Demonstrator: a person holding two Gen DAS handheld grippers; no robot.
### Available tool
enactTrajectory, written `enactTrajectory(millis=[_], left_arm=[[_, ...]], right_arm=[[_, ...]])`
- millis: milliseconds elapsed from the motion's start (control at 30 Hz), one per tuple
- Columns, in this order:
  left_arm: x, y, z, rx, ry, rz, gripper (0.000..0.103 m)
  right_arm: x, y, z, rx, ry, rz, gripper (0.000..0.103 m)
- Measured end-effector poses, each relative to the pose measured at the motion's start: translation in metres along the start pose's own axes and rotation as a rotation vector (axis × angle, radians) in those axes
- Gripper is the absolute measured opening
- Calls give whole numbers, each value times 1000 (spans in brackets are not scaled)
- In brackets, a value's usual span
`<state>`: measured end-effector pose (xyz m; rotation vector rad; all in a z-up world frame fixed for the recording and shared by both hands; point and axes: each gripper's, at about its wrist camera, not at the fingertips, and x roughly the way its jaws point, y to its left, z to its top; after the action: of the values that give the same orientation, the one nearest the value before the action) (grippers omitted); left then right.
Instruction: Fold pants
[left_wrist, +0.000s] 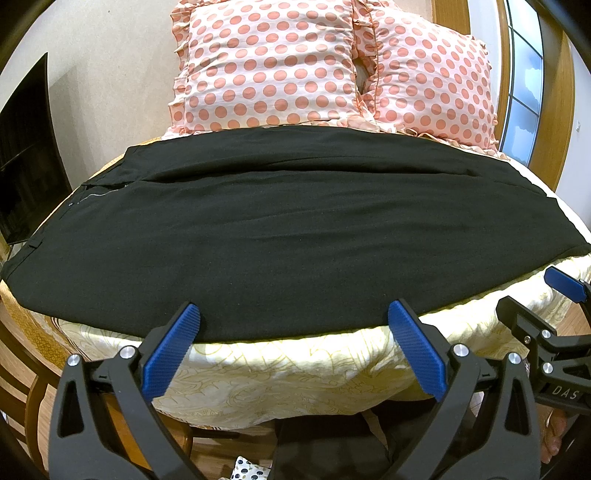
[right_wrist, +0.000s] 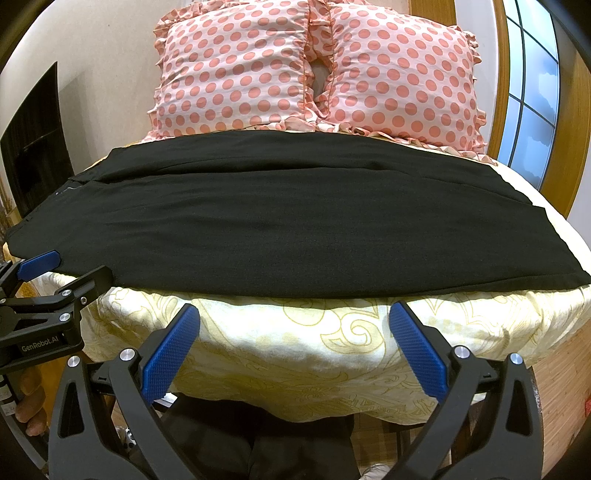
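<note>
The black trousers (left_wrist: 280, 236) lie flat across the bed (left_wrist: 295, 369), waistband at your left. Both your left gripper (left_wrist: 293, 321) and right gripper (right_wrist: 293, 321) are spread wide and empty. Pinch only the near edge, both at once, then lift evenly.

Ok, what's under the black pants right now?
The black pants lie flat on a cream patterned bedspread, visible below their near edge. Whatever sits beneath their middle is covered.
</note>
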<state>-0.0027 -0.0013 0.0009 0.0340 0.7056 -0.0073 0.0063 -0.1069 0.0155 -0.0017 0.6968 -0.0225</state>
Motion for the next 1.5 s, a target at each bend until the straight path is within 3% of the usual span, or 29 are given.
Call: enactTrajectory(millis=[1300, 1400, 1500], left_arm=[[0, 3, 3, 3, -1, -1, 101], [-2, 5, 7, 13, -3, 5, 101], [-13, 4, 14, 50, -37, 46, 101]], right_arm=[[1, 0, -1, -22, -5, 19, 102], [1, -18, -4, -11, -10, 50, 102], [-14, -44, 7, 50, -78, 50, 102]])
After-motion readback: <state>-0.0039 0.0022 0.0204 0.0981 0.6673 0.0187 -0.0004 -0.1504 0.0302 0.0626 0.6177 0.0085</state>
